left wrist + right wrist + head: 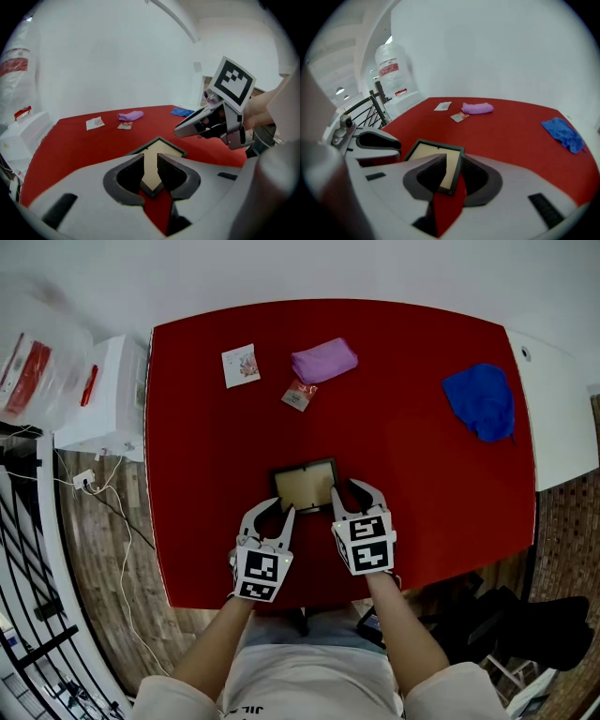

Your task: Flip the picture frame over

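- Near the front edge of the red tabletop [211, 474], about midway along it, the picture frame [305, 486] lies flat, its dark border round a tan panel that faces up.
- At the frame's near left corner is the left gripper [272, 514]. Its jaws stand a little apart and hold nothing. In the left gripper view the frame's corner shows through the gap, and the pads do not press on it.
- Over the frame's near right corner is the right gripper [354, 495], pointing down and away from the person. Its jaws are also parted and empty. The right gripper view looks through them onto the frame's right rail and the red surface beside it.
- The two grippers are side by side, close to each other but not touching, each with its marker cube turned up toward the head view.
- Farther back, left of centre, a small red-and-white packet [299, 395] lies just beside a folded purple cloth [324, 360], with a white card [241, 365] to their left.
- Well apart, at the far right, a crumpled blue cloth [481, 399] rests.
- Off the tabletop's left end stands a white cabinet [103, 395], above a wooden floor [103, 540] with cables.
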The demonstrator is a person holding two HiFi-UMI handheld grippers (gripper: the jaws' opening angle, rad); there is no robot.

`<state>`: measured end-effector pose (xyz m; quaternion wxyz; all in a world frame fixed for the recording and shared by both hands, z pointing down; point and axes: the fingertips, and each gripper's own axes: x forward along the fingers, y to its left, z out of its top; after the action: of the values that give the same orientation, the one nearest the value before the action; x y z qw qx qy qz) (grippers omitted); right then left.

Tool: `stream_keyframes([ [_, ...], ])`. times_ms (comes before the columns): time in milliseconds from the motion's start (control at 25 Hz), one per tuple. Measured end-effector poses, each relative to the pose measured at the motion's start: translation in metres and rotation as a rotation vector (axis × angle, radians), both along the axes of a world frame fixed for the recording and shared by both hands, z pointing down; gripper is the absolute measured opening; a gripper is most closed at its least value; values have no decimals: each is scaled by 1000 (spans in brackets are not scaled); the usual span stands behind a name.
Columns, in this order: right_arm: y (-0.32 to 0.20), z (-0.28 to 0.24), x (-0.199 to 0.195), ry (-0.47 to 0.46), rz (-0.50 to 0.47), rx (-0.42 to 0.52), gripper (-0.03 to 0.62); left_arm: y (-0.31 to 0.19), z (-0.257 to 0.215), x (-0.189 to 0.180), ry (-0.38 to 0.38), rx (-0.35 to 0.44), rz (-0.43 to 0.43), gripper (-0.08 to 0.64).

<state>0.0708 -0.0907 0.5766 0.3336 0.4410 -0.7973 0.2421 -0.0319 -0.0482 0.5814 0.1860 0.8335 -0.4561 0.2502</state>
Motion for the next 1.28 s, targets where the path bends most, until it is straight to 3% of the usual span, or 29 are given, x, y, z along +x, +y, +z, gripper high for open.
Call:
stream_keyframes([
  [200,31,-73,-4,-45,-20,121,76,26,-79,-20,84,29,-82,29],
  [240,38,-88,-4,-50,-17,141,51,34,-93,-24,96,28,-105,9],
  [320,52,-117,-4,-60,-8,176,9,52,-116,-30,117,15,-149,6],
  [520,91,-165,-28,-135,-22,215,5,79,-156,-36,139,50,-211,6],
  [720,113,-173,-49,-200,-10,198,5,81,-166,-33,157,75,-236,6],
  [1000,116,-172,-47,-157,-20,226,3,81,-173,-28,160,89,-213,6],
  [1280,108,-166,-38,-173,15,216,3,79,-170,-24,157,80,-200,6],
])
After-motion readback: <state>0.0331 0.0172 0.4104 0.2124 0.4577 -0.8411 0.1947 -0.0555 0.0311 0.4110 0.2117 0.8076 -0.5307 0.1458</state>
